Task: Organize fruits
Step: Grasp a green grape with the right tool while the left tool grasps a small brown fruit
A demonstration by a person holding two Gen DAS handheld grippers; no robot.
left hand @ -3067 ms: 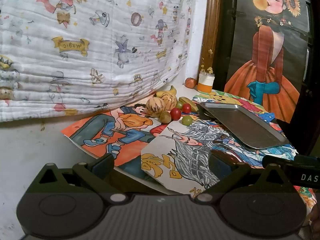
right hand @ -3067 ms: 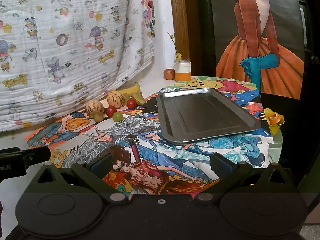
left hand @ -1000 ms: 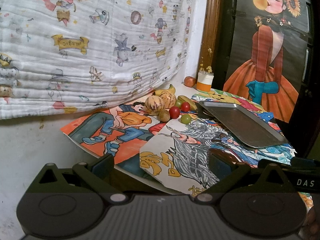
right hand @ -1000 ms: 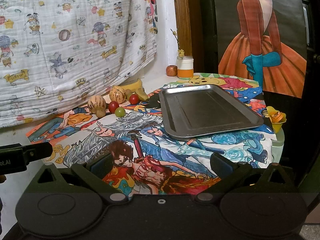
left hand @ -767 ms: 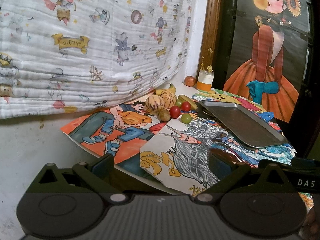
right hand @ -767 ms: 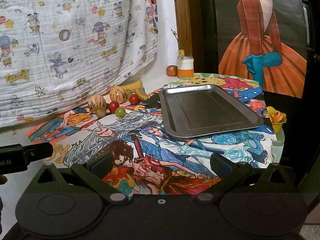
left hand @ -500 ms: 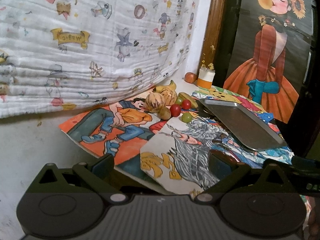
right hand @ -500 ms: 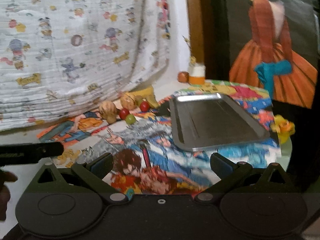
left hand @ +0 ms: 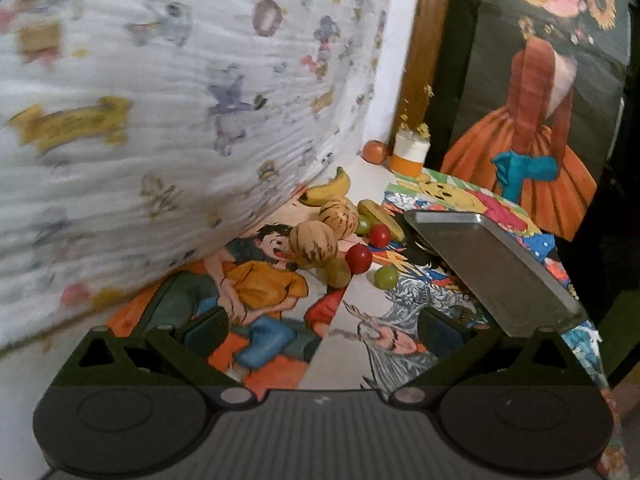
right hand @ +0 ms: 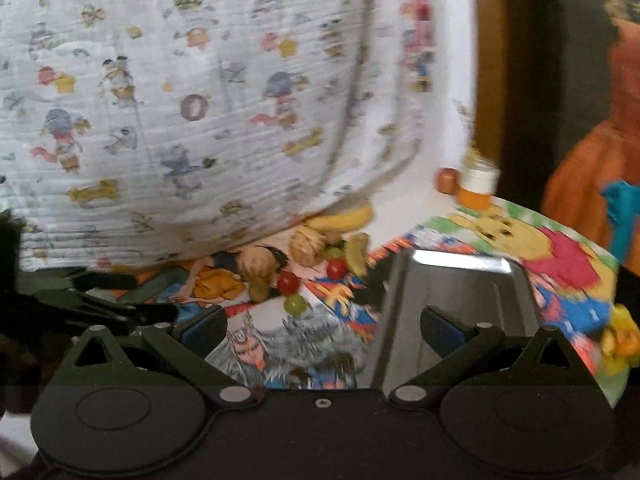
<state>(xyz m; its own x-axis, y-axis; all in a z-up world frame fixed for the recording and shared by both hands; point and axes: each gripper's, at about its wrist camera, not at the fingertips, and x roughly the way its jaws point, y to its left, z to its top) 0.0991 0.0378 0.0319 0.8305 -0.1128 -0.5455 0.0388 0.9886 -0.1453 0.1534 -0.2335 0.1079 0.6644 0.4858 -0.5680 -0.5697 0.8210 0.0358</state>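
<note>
Both claws spread wide, nothing between the fingers. Left gripper point(left hand: 322, 330) low over the illustrated comic posters point(left hand: 256, 292) covering the table, aimed at the fruit pile. Right gripper point(right hand: 322, 330) alongside, near edge of the grey rectangular metal tray point(right hand: 460, 296) under its right finger.

Fruit heaped just left of the tray, apart from it, none inside. Likely staged that way: pile as source, bare tray as destination.

Pile, relative to the tray:
- yellow banana point(left hand: 326, 190) farthest back-left, against the cartoon-printed white cloth point(left hand: 160, 100)
- two tan striped round melons point(left hand: 314, 244), one behind the other
- small brown oval fruit point(left hand: 338, 274) touching the front melon
- two red cherry tomatoes point(left hand: 359, 259), the farther one close to the tray's far corner
- green grape point(left hand: 385, 278) nearest the grippers, just off the tray's left rim
- greenish-yellow elongated fruit point(left hand: 376, 216) beside the far corner; a second green grape seems tucked behind it, not certain

Beyond the tray: orange-and-white jar point(left hand: 410, 154) and a reddish round fruit point(left hand: 375, 151), well apart from the pile. Whether that fruit belongs to the task, unclear.

Judgement: approach stage, no fruit sorted. Green grape the easiest first pick: loose and unobstructed. Risk: round items rolling on slick paper if nudged. Right view motion-blurred.
</note>
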